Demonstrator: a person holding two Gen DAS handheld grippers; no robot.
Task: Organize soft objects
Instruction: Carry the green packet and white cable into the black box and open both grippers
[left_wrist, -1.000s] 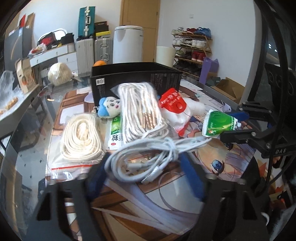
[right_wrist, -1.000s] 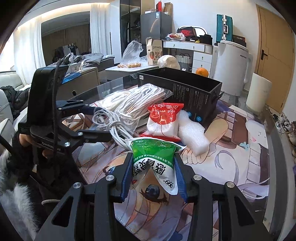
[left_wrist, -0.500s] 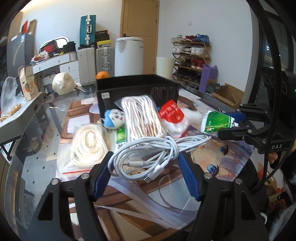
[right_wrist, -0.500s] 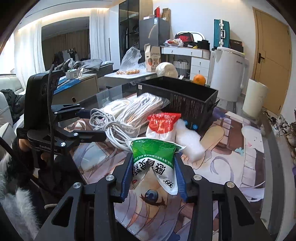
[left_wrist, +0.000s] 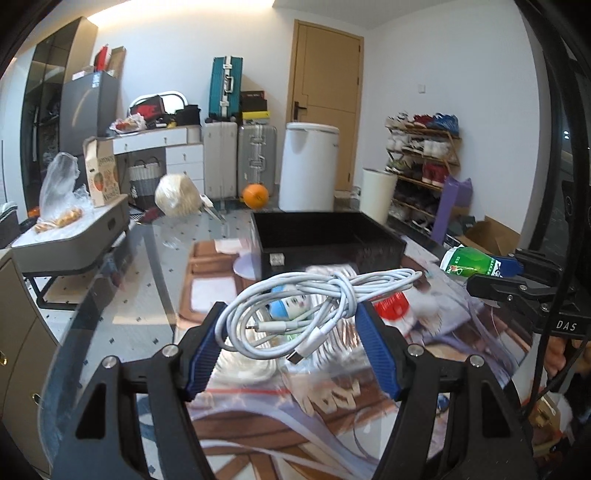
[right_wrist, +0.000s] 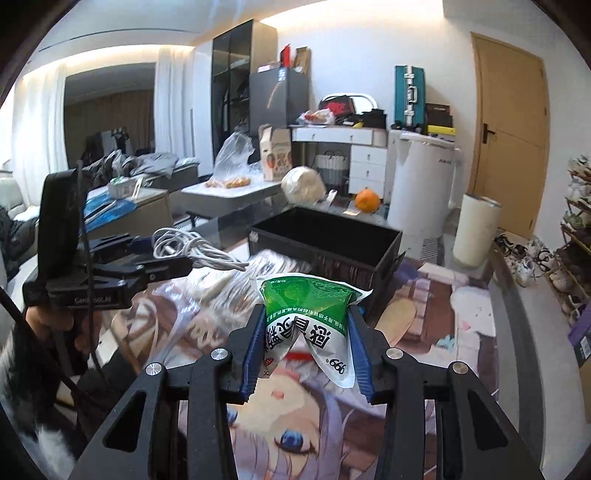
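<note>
- Pinching a bundle of white cable (left_wrist: 314, 306), the left claw (left_wrist: 291, 328) has its blue pads pressed against the coil's two sides, and the bundle hangs clear above the table (left_wrist: 110, 325).
- Squeezed on a green and white packet (right_wrist: 308, 317), the right claw (right_wrist: 306, 343) holds it upright between its blue pads, green top sticking out past the fingertips, lifted off the printed mat (right_wrist: 436, 354).
- Behind both claws sits an open black box (left_wrist: 325, 236) on the table; its inside looks dark, and what it holds cannot be made out.
- Under the held cable lie a small blue and white plush (left_wrist: 291, 306), a red-topped packet (left_wrist: 391, 308) and clear bags of pale cord (left_wrist: 258, 365), all blurred.
- In the right wrist view the left claw appears at the left side, level with the box's near wall, with the cable sticking out toward the box.
- An orange (right_wrist: 366, 199) rests on the table beyond the box's far side.
- A hand (right_wrist: 55, 321) grips the left claw's handle.
</note>
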